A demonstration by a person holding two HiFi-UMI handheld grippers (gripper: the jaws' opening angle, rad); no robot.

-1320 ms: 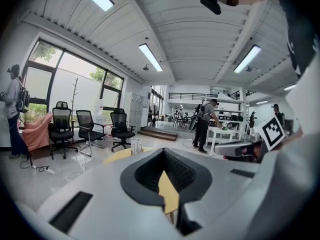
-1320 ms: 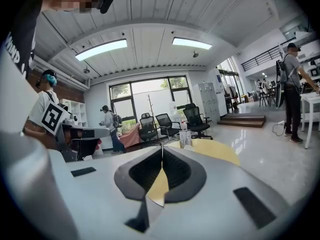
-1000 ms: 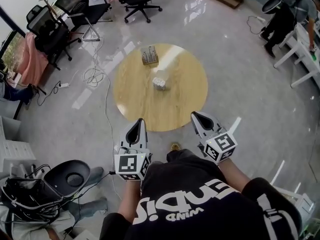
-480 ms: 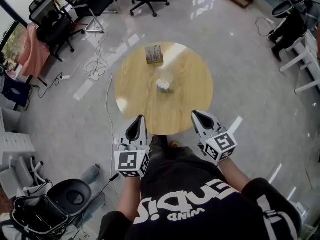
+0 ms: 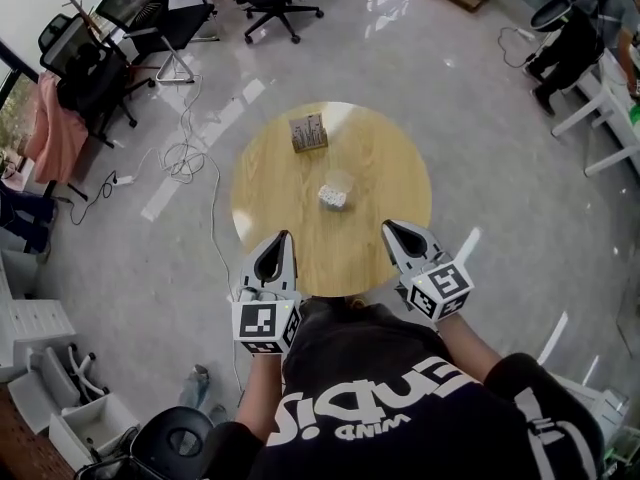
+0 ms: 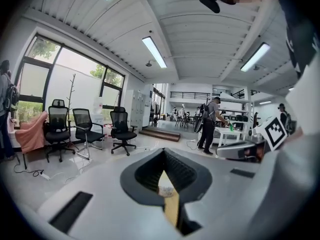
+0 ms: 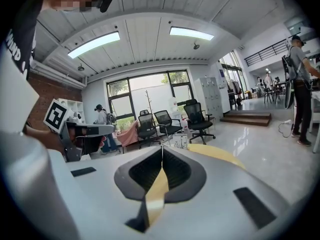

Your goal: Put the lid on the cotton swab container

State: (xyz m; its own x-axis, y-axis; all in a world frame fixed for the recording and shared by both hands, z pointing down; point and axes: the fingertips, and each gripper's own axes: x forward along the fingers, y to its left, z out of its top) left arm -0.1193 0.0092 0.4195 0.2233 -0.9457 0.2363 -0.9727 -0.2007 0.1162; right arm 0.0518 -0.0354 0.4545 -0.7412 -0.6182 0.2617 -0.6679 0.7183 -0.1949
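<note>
A round wooden table (image 5: 370,158) stands ahead of me. Near its middle sits the clear cotton swab container (image 5: 333,191), with white swabs showing inside. I cannot make out a lid. Both grippers hover at the table's near edge, apart from the container. My left gripper (image 5: 285,236) is shut and empty; in the left gripper view (image 6: 163,152) the container (image 6: 165,190) shows below its joined tips. My right gripper (image 5: 387,227) is also shut and empty, and in the right gripper view (image 7: 162,147) it points across the table top (image 7: 215,154).
A small tan box (image 5: 308,132) stands at the table's far side. Office chairs (image 5: 150,13) and loose cables (image 5: 185,153) lie to the far left. A person (image 5: 570,33) stands by white tables (image 5: 610,108) at the far right. A dark chair base (image 5: 175,438) sits behind me.
The table and container have come closer to the grippers as I stepped up to it. Both grippers keep the same shut pose in front of me.
</note>
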